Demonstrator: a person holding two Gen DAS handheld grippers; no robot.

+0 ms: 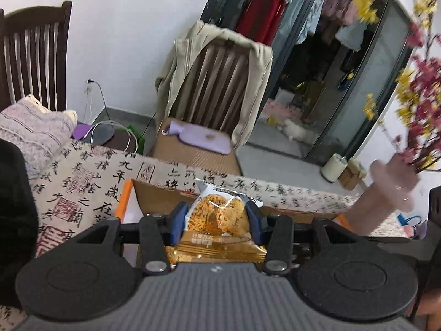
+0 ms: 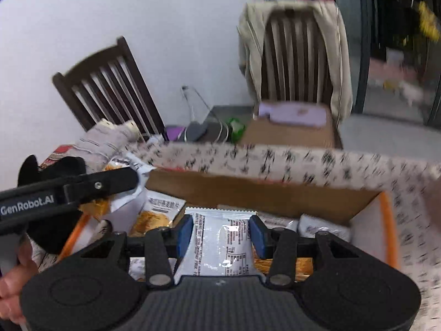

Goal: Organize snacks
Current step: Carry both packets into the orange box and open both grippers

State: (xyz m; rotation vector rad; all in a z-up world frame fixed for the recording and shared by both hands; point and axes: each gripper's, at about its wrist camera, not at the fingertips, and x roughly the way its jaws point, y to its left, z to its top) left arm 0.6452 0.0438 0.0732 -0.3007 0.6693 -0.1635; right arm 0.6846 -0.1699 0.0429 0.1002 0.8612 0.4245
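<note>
A: Left hand-held gripper [image 1: 217,222] — state?

B: Blue pads [image 1: 179,220] pressed to both sides of an orange snack packet [image 1: 217,215], printed face toward the lens, held above the near edge of the cardboard box [image 1: 165,195]. Clamped on it.

A: Right hand-held gripper [image 2: 220,233]?

B: Pads against both sides of a white snack packet [image 2: 220,237], label side up with small print. It is gripped, over the open box [image 2: 248,193].

A: Box contents?

B: In the right wrist view, more packets lie inside: an orange one [image 2: 154,218] at left, white ones [image 2: 317,226] at right. Much is hidden behind the gripper body.

A: Where does the box sit?

B: On the desk, on a cloth printed with black calligraphy [image 1: 91,182]. Orange trim along the box sides.

A: Other gripper in view?

B: Yes, in the right wrist view the left one comes in from the left edge with its packet, a hand [image 2: 13,284] below it.

A: Surroundings?

B: Two dark wooden chairs behind the desk; one [image 1: 217,82] has a beige jacket [image 1: 176,63] draped over it and a lilac pouch [image 1: 198,136] on the seat. Pink vase [image 1: 394,184] with blurred flowers at the far right of the left wrist view.
</note>
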